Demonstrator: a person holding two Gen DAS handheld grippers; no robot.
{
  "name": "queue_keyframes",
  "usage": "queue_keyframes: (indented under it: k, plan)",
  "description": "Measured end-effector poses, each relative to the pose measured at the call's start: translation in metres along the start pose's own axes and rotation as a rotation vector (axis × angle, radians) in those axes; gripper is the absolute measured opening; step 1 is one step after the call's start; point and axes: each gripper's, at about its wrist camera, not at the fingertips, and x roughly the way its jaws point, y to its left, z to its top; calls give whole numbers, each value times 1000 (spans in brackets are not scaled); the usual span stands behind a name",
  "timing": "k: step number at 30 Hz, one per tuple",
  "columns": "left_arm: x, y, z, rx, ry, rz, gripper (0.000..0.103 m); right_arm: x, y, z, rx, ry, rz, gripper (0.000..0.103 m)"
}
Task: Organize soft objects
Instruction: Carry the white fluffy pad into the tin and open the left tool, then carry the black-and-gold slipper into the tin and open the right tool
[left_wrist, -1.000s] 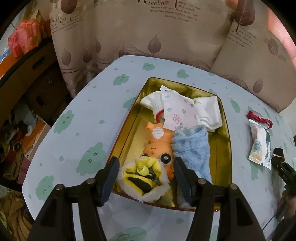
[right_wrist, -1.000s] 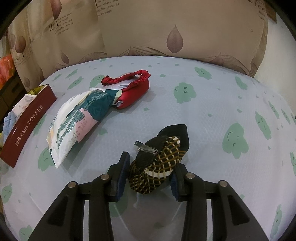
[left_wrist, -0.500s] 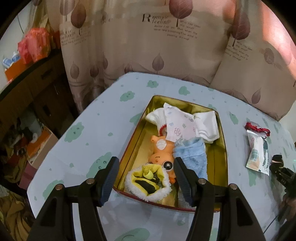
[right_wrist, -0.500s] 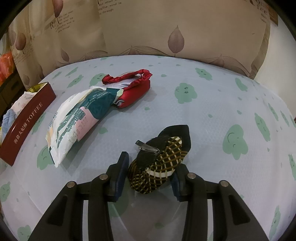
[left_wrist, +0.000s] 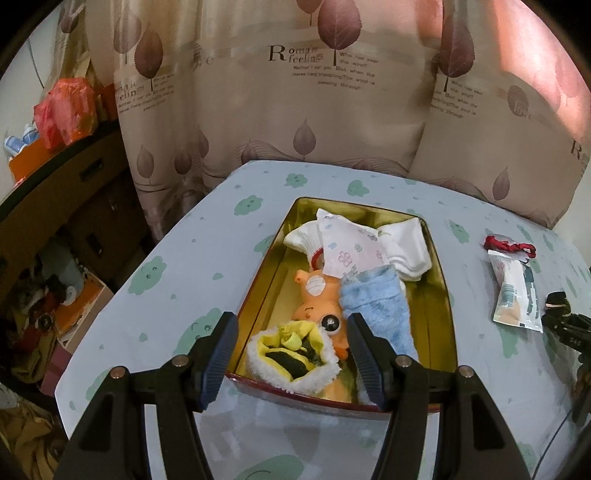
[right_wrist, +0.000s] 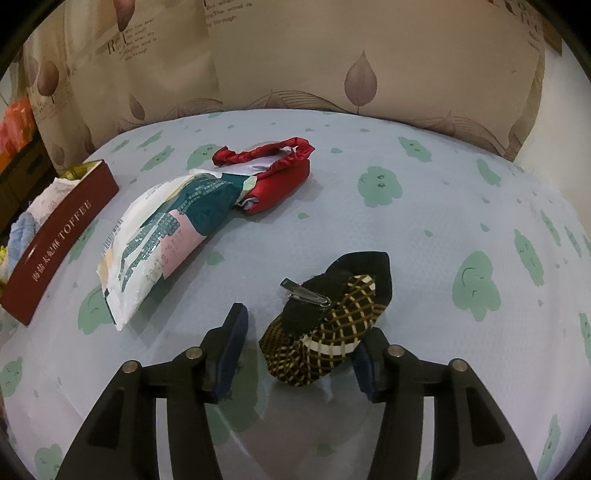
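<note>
The right gripper (right_wrist: 299, 347) was opening, its fingers (right_wrist: 231, 345) clear of the black plaid pouch (right_wrist: 328, 332) lying between them on the bench (right_wrist: 424, 229). At ten o'clock lay a packet (right_wrist: 162, 236), then a red pouch (right_wrist: 273, 173). The left gripper (left_wrist: 291, 354) hovered spread and empty over the tin (left_wrist: 439, 295) of soft things

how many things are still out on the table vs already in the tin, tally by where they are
In the tin: 5 (white socks, flowered packet, orange plush, blue cloth, yellow slipper)
Loose on the table: 3 (plaid hair clip, printed packet, red pouch)
Total: 8
</note>
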Motion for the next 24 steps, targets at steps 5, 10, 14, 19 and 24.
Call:
queue_keyframes:
  k: [5,10,14,19,24]
  plan:
    - [-1,2,-1,-19,-6,-18,62,-2,-6,1,33,-11,0,40]
    - [-2,-1,-2,-3,-15,-8,62,-2,-7,1,41,-15,-21,19]
    - [1,-1,-3,-7,-1,-13,62,-5,-7,1,31,-22,-36,15]
    - [1,3,-3,-27,-1,-3,62,-11,-7,1,31,-39,-53,13]
    - [3,10,-3,-56,6,9,62,-19,-4,3,40,-50,-54,13]
